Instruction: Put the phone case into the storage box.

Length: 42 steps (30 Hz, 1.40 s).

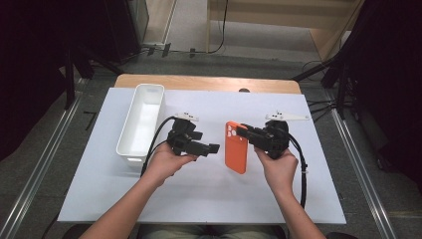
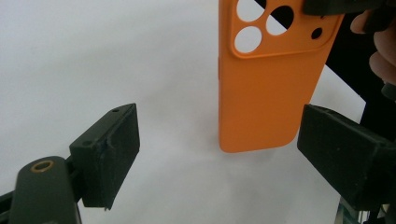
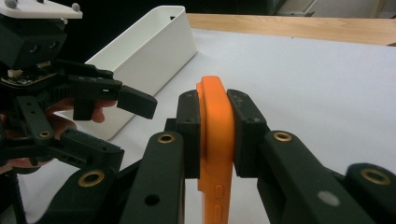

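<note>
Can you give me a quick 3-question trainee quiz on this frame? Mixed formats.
1. True or false: the right gripper is clamped on the orange phone case.
2. Which describes the left gripper? A) shut on the case, B) jaws apart with nothing pressed between them, C) resting inside the white bin.
3. On which side of the person's left hand does the white bin stand in the high view?

Key
1. True: in the right gripper view both pads press the case's edge.
2. B: in the left gripper view the case hangs beyond the spread jaws, untouched.
3. To its left, on the white table sheet.
</note>
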Motion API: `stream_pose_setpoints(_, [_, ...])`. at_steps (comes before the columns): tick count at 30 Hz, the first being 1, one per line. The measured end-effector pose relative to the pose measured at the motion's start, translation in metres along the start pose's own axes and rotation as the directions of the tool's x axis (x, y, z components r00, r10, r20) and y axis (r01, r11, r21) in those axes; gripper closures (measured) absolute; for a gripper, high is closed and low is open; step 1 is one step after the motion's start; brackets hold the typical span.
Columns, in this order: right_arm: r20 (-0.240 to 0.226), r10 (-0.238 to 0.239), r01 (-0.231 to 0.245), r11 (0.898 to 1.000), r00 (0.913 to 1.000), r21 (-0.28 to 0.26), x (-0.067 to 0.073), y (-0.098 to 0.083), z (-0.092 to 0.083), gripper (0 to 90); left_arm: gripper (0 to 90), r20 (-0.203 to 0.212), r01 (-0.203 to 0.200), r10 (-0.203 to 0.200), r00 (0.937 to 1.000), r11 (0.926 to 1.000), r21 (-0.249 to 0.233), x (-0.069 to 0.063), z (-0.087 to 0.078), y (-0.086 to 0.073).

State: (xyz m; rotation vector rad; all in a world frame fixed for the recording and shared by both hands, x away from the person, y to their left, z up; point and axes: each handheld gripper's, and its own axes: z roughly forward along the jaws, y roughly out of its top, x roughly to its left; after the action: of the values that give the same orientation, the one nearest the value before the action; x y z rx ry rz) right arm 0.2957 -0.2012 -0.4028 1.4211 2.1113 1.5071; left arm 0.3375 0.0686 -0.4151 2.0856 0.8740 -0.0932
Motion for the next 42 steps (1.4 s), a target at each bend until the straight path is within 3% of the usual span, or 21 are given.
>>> stream_pose_setpoints(11, [0.005,-0.006,0.007,1.000,1.0000,-0.030,0.008,-0.003,0.007,74.7,12.7,-0.006,-0.050,0.050,0.9988,0.9985,-0.023,-0.008,0.000,0.002])
stream_pose_setpoints(22, [-0.003,0.012,-0.013,0.999,0.9999,-0.042,0.013,-0.004,0.014,74.8,12.5,-0.035,-0.067,0.066,0.9972,0.9970,-0.038,-0.016,0.002,0.003])
stream_pose_setpoints(25, [-0.003,0.018,-0.018,0.999,0.9998,-0.043,0.015,-0.004,0.014,74.7,12.4,-0.049,-0.059,0.057,0.9972,0.9972,-0.045,-0.018,0.003,0.004])
stream_pose_setpoints(29, [-0.007,0.022,-0.022,0.999,0.9997,-0.049,0.016,-0.003,0.014,74.7,8.4,-0.022,-0.054,0.053,0.9983,0.9970,-0.056,-0.019,0.003,0.005])
stream_pose_setpoints(35, [-0.014,0.024,-0.025,0.998,0.9996,-0.052,0.019,-0.003,0.016,74.7,8.4,-0.065,-0.060,0.057,0.9962,0.9968,-0.052,-0.023,0.008,0.005])
stream_pose_setpoints(42, [-0.012,0.021,-0.022,0.998,0.9997,-0.054,0.021,-0.003,0.018,74.7,8.4,-0.069,-0.055,0.050,0.9963,0.9967,-0.061,-0.025,0.009,0.006])
